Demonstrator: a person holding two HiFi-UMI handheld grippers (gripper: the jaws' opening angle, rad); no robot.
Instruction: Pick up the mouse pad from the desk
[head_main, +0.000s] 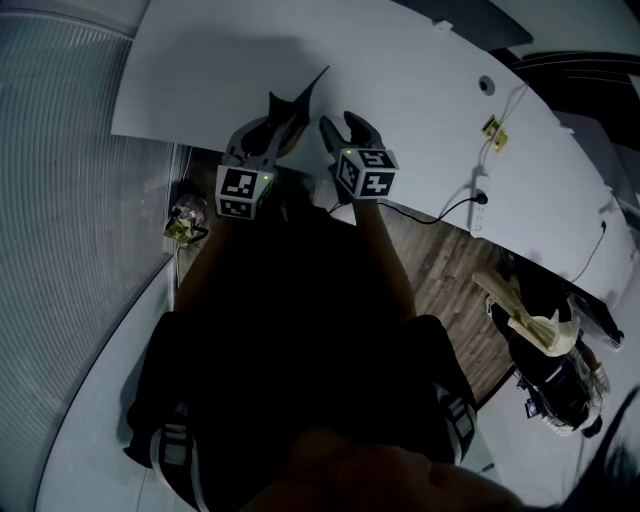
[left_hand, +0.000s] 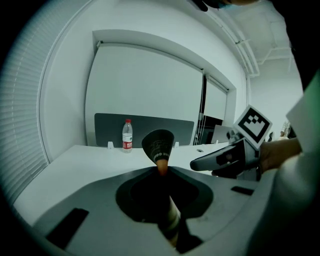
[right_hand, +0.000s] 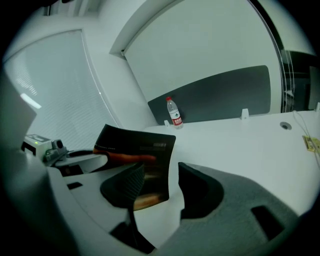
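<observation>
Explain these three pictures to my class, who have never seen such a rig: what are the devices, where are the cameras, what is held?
A person holds one gripping tool in each hand. One picture looks down from a camera on the person's head; the other two come from cameras riding on the tools. The left tool is clamped on a black mouse pad, held above the white desk. The right tool is open, gripping nothing. A water bottle stands on the desk.

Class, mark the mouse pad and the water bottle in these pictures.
mouse pad (right_hand: 136, 141): right gripper view, on its dark flat face.
water bottle (right_hand: 175, 119): right gripper view, on its label.
</observation>
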